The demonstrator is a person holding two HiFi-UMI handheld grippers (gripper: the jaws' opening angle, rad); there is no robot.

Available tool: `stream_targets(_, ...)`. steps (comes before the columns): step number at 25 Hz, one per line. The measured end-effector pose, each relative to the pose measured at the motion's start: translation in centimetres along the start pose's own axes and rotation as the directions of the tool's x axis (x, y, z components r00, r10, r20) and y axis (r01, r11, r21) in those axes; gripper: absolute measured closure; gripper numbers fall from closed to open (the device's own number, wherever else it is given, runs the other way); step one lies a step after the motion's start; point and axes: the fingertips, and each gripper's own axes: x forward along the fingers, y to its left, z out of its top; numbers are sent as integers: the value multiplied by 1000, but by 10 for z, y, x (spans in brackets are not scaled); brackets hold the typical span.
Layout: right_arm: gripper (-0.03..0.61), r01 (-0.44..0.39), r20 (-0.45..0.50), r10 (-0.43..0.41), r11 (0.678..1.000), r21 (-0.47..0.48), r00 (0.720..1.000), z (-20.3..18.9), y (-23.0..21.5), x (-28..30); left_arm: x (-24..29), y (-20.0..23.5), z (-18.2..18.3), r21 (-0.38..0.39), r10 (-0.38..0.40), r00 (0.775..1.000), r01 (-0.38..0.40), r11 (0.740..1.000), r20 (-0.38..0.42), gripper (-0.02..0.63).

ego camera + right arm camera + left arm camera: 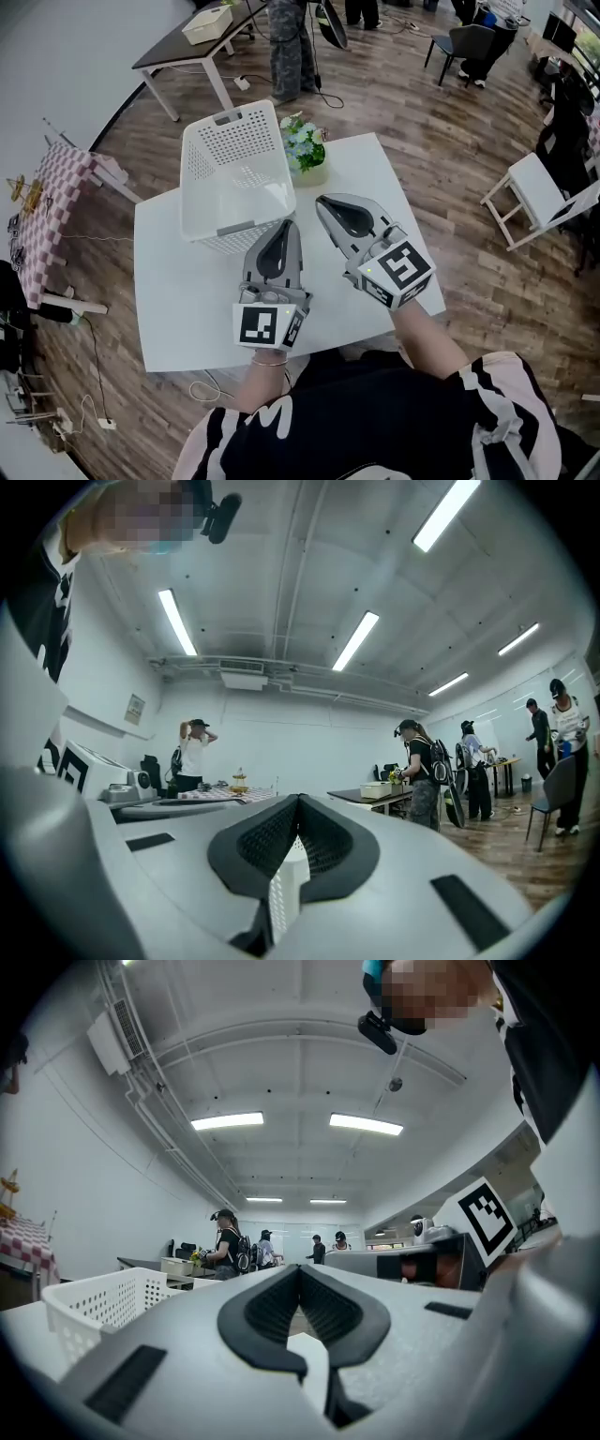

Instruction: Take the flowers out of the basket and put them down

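Observation:
The flowers (pixel 304 147), pale blue and white blooms with green leaves in a small pot, stand on the white table (pixel 187 309) just right of the white perforated basket (pixel 232 178). The basket looks empty inside. My left gripper (pixel 286 225) is shut and empty, its tips close to the basket's near right corner. To its right my right gripper (pixel 323 201) is also shut and empty, tips a short way in front of the flowers. In the left gripper view the closed tips (pixel 300 1267) point past the basket (pixel 103 1312). The right gripper's tips (pixel 298 799) meet too.
The table's near edge lies just in front of the person holding the grippers. A white chair (pixel 539 197) stands on the wood floor to the right. A dark-topped table (pixel 187 42) and a standing person (pixel 291 47) are behind. A checkered-cloth table (pixel 56 206) is at left.

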Motion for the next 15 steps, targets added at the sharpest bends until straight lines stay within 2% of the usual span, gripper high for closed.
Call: stream_targets(15, 561, -73, -7, 72, 997, -20, 997, 16, 27, -114, -48, -114, 12, -9, 78, 997, -78, 997, 23, 609)
